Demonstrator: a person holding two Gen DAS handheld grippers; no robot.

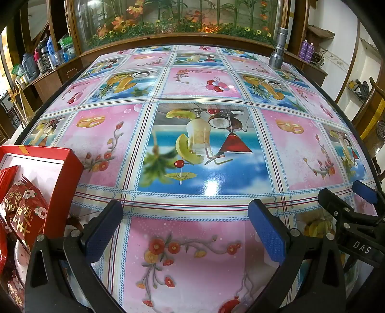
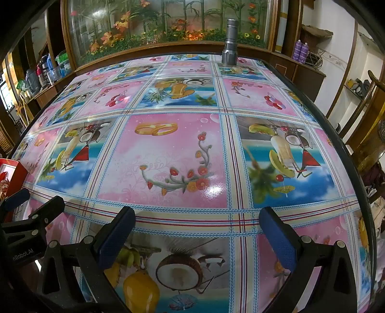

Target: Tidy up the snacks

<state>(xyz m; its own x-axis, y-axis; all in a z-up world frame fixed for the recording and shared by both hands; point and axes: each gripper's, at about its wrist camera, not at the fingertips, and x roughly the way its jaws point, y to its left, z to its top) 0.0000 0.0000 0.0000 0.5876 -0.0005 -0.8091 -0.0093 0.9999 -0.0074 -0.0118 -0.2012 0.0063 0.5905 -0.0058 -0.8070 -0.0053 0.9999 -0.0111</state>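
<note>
Both the left gripper (image 1: 187,231) and right gripper (image 2: 197,237) hover with jaws wide and empty over the patterned counter (image 1: 204,120), red snack box (image 1: 65,183) lower left.

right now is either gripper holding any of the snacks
No, nothing is held. The left gripper and right gripper both stand open over the table, nothing between their fingers.

- Table (image 1: 199,134): glossy cloth of pink flower panels and blue fruit panels, lamp glare near the front edge.
- Glass-fronted display case (image 1: 178,21): behind the table, wooden frame, artificial flowers and bamboo inside.
- Wooden side shelf (image 1: 43,72): at left, with flasks and bottles.
- White wall (image 2: 344,72): at right.
- Wooden chair (image 2: 370,134): at the table's right edge.
- Metal flashlight (image 2: 229,45): upright at the far edge.
</note>
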